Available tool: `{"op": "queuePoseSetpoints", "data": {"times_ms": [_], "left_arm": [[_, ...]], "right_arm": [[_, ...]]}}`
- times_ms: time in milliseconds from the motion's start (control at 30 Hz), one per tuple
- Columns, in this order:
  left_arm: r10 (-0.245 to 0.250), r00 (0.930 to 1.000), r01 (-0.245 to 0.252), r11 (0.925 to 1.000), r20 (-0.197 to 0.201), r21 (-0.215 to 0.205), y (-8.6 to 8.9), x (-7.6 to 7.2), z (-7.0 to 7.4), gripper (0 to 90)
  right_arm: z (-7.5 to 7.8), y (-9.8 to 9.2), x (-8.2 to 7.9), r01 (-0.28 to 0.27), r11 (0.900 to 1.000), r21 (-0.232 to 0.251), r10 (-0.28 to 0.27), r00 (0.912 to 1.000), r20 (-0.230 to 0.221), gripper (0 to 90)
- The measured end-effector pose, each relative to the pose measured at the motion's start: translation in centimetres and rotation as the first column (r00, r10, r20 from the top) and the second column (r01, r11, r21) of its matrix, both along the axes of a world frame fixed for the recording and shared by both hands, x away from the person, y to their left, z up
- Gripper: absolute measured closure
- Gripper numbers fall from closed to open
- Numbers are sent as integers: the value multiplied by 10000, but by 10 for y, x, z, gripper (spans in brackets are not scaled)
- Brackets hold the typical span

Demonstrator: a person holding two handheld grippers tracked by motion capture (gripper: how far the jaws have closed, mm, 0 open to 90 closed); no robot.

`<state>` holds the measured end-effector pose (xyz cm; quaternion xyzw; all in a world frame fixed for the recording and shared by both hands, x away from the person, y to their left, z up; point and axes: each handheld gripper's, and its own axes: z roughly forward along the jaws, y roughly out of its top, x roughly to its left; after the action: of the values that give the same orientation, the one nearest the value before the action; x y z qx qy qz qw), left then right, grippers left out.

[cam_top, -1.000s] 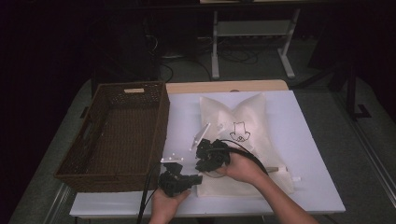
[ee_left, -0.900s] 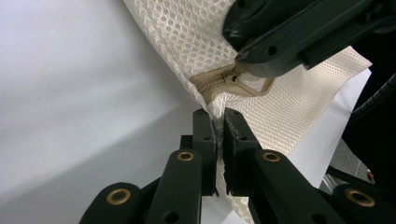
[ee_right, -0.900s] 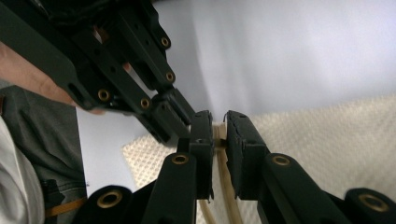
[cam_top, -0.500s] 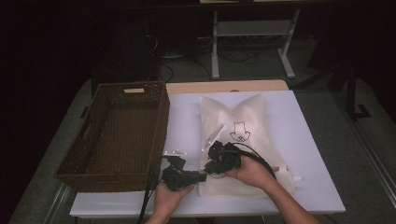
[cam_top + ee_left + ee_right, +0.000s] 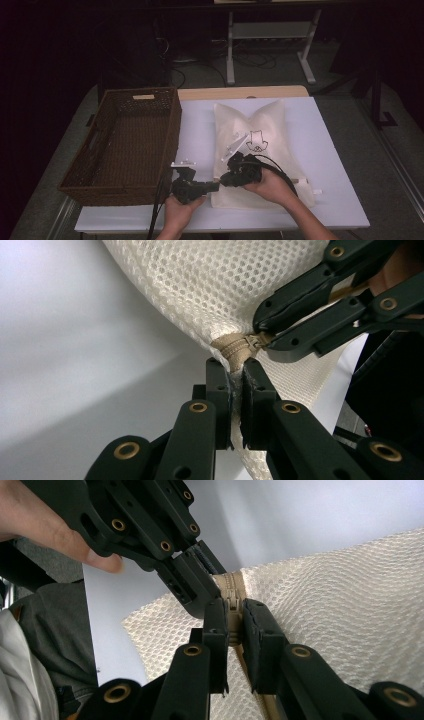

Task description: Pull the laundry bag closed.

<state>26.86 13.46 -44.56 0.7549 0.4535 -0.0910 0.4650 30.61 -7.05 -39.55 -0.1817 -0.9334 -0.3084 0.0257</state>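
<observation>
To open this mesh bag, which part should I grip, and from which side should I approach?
Grip the zipper pull at the mesh bag corner nearest the person, coming from the bag's side, as the right gripper does. The left gripper pinches the tan zipper end from outside, so the tape stays taut.

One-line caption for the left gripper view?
Left tool pinches the mesh bag corner beside its zipper; right tool grips the pull.
</observation>
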Motion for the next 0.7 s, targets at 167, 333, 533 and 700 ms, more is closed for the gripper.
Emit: {"op": "queuePoseSetpoints", "data": {"times_ms": [167,333,533,700], "left_arm": [[-160,9999,160,9998,-12,87,0,2,1,824],[-245,9997,245,9997,-56,-6,0,3,3,845],[-298,9995,297,9995,-106,-132,1,4,4,851],[-278,9996,277,9994,-65,-223,3,5,8,853]], "right_arm": [[1,-1,-1,-72,10000,-20,73,10000,67,812],[3,-2,-3,-51,10000,9,51,9997,239,815],[4,-5,-4,-112,9999,-17,113,9989,448,816],[5,-7,-6,-112,9999,-19,113,9984,551,816]]}}
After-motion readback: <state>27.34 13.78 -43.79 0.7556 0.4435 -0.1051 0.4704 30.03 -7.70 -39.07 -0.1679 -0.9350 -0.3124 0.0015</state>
